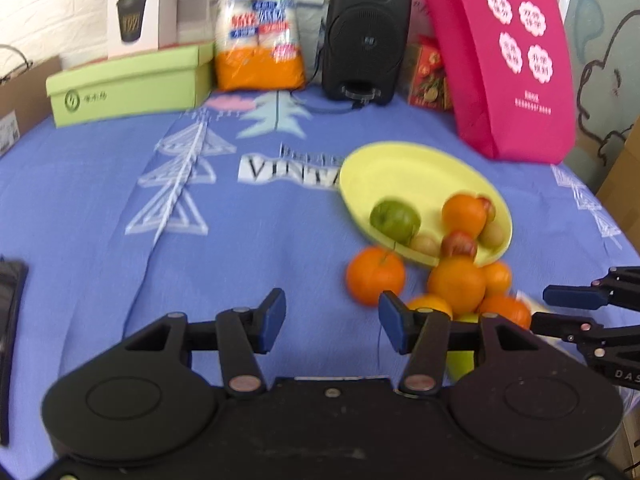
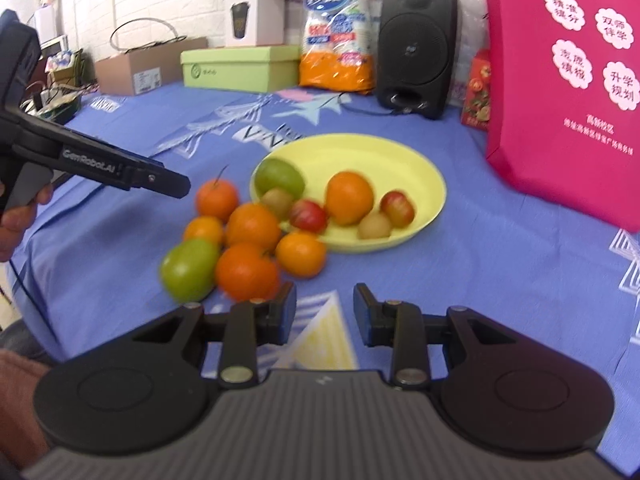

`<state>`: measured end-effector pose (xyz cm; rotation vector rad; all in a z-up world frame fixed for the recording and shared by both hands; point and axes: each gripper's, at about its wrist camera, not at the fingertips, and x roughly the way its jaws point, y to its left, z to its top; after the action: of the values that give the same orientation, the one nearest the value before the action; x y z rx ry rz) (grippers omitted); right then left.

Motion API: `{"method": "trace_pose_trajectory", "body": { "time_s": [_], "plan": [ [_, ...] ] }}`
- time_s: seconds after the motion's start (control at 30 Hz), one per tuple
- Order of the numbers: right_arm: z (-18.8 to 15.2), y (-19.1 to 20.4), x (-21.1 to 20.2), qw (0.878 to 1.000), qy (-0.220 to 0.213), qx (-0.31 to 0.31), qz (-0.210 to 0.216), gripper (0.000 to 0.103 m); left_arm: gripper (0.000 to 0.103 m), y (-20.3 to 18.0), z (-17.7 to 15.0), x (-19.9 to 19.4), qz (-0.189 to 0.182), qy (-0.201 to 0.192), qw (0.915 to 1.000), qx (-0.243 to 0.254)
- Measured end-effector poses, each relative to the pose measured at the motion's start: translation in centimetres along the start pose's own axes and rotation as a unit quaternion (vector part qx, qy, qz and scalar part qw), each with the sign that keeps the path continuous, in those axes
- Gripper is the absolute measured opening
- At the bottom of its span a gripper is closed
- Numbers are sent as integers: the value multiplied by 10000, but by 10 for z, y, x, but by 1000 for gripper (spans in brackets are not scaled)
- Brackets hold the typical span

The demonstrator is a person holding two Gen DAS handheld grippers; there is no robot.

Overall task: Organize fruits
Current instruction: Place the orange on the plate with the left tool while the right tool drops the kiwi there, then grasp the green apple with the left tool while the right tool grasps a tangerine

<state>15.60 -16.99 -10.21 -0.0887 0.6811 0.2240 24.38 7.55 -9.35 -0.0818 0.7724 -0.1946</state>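
Note:
A yellow plate point(image 2: 400, 160) on the blue cloth holds a green apple point(image 2: 279, 176), an orange point(image 2: 349, 198), two red apples point(image 2: 308, 216) and two kiwis point(image 2: 374, 227). Several oranges point(image 2: 253, 227) and a green apple point(image 2: 189, 268) lie on the cloth left of and in front of the plate. The plate also shows in the left wrist view point(image 1: 400, 172). My left gripper point(image 1: 332, 320) is open and empty, just left of the loose oranges point(image 1: 375, 276). My right gripper point(image 2: 325, 314) is open and empty, just in front of the loose fruit.
At the back stand a green box point(image 1: 128, 84), a white box point(image 1: 136, 12), an orange bag point(image 1: 258, 28), a black speaker point(image 1: 366, 36) and a pink bag point(image 1: 516, 60). A cardboard box point(image 2: 140, 66) sits far left. A dark object point(image 1: 10, 320) lies at the left edge.

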Motion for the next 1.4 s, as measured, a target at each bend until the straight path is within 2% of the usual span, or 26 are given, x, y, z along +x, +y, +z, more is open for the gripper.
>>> {"method": "trace_pose_trajectory", "body": {
  "time_s": [0.1, 0.17, 0.47, 0.7, 0.87, 1.07, 1.3, 1.4],
  "plan": [
    [-7, 12, -1, 9999, 87, -115, 93, 32, 52, -3, -12, 3, -22, 119, 9999, 47],
    [-9, 18, -1, 9998, 108, -141, 118, 38, 52, -7, -17, 5, -25, 162, 9998, 102],
    [-5, 26, 3, 9996, 122, -214, 130, 38, 52, -27, -23, 9, -163, 96, 9990, 411],
    [-3, 25, 7, 9994, 131, -263, 171, 39, 52, -31, -25, 9, -466, 74, 9974, 553],
    [-2, 25, 9, 9993, 137, -283, 182, 40, 52, -33, -23, 10, -492, 114, 9967, 630],
    [-3, 23, 9, 9994, 110, -251, 204, 43, 52, -28, -31, -7, -569, 153, 9955, 740],
    [-2, 19, 11, 9993, 65, -247, 271, 43, 52, -53, -42, -18, -1128, 86, 9879, 1065],
    [-3, 17, 10, 9992, 75, -261, 283, 44, 53, -66, -40, -13, -1233, 61, 9856, 1156]
  ]
}}
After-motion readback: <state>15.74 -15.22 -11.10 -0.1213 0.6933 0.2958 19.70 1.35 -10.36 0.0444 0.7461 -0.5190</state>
